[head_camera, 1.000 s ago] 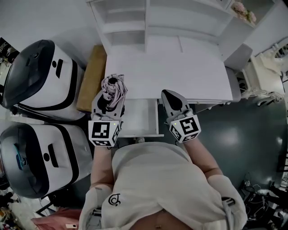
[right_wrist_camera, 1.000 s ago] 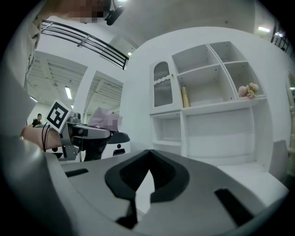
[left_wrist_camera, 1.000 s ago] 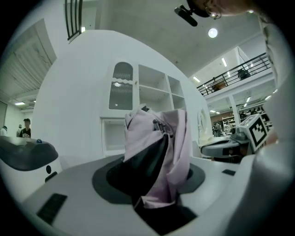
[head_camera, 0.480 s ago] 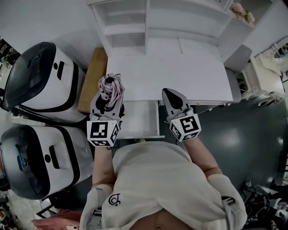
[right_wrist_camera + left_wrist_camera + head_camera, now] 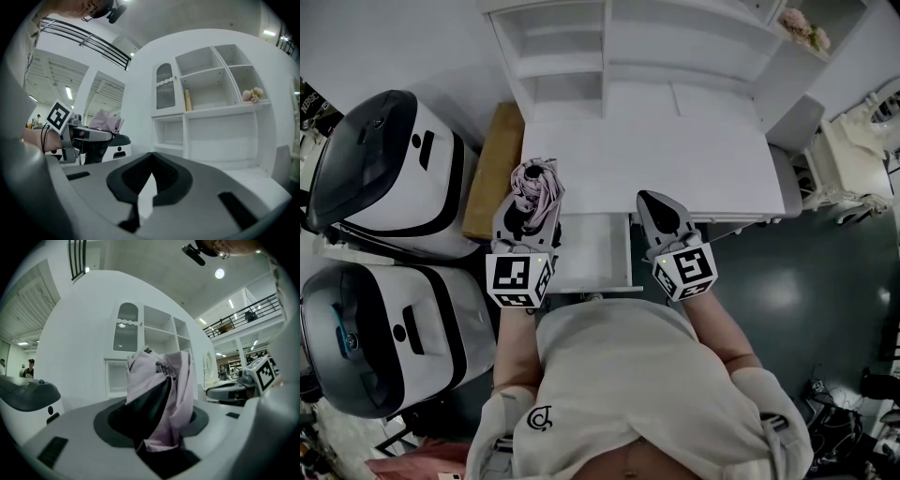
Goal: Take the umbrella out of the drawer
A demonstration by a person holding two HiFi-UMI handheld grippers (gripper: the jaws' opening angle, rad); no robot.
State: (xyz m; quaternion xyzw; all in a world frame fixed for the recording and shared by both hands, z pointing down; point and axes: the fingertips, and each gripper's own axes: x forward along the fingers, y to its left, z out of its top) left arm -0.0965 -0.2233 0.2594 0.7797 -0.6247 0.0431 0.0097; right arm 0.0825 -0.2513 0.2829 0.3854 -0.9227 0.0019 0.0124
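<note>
My left gripper [image 5: 529, 202] is shut on a folded pink umbrella [image 5: 535, 185] and holds it level at the left front corner of the white desk [image 5: 675, 159]. In the left gripper view the bunched pink fabric of the umbrella [image 5: 174, 394] stands between the dark pads and sticks out past them. The white drawer [image 5: 592, 246] below the desk's front edge is pulled out, just right of that gripper. My right gripper [image 5: 651, 199] is shut and empty over the drawer's right side. In the right gripper view its jaws [image 5: 150, 165] meet at the tip, and the umbrella [image 5: 106, 121] shows at the left.
Two large grey-and-white machines [image 5: 389, 169] [image 5: 380, 328] stand at the left. A tan box [image 5: 492, 164] sits between them and the desk. White shelves [image 5: 628, 47] rise behind the desk, a chair [image 5: 790, 178] is at its right end, and there is dark floor [image 5: 806, 300] to the right.
</note>
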